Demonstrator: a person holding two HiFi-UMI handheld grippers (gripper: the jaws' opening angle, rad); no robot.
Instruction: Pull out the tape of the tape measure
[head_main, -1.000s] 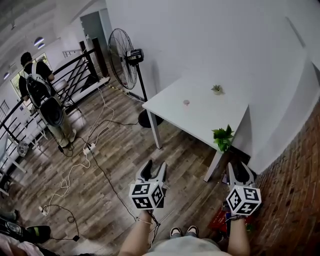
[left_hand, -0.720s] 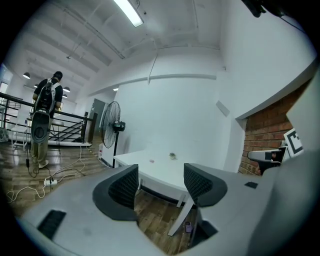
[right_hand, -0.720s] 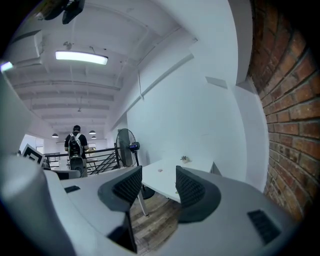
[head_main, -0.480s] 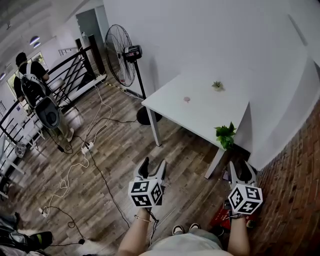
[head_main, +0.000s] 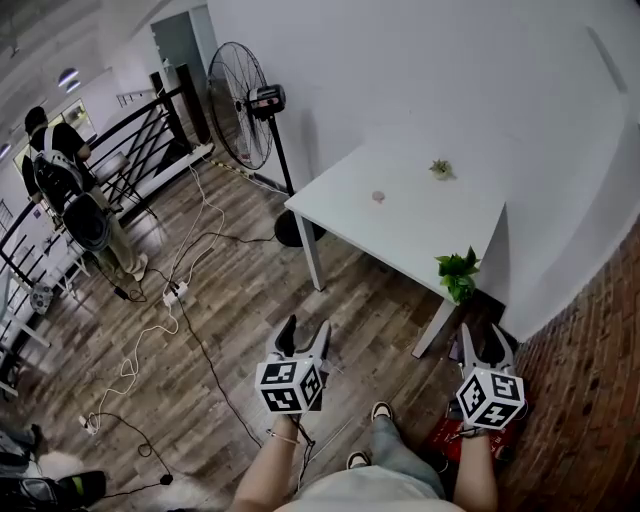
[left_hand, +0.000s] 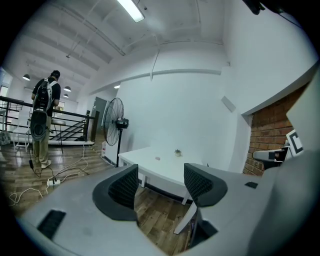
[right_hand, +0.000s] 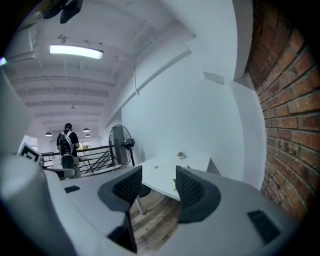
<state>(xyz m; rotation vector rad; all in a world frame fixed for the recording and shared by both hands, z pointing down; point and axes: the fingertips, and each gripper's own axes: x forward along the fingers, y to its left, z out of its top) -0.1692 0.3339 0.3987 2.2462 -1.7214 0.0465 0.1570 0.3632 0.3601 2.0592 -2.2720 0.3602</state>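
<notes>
A small round pinkish object (head_main: 378, 196), too small to tell for certain as the tape measure, lies on the white table (head_main: 420, 225) far ahead of both grippers. It also shows as a speck (left_hand: 157, 158) in the left gripper view and as a speck (right_hand: 156, 167) in the right gripper view. My left gripper (head_main: 304, 334) hangs over the wooden floor, open and empty, as the left gripper view (left_hand: 161, 183) confirms. My right gripper (head_main: 484, 342) is held near the table's near corner, also open with nothing between its fingers (right_hand: 156, 188).
A small potted plant (head_main: 440, 168) stands on the table; a leafy plant (head_main: 457, 272) sits at its near corner. A standing fan (head_main: 240, 105) is left of the table. Cables (head_main: 170, 300) trail across the floor. A person with a backpack (head_main: 60, 185) stands by the railing. Brick wall (head_main: 590, 400) at right.
The holder has stepped forward, one foot now ahead. The person by the railing has shifted slightly left. Both grippers keep their place and stay open.
</notes>
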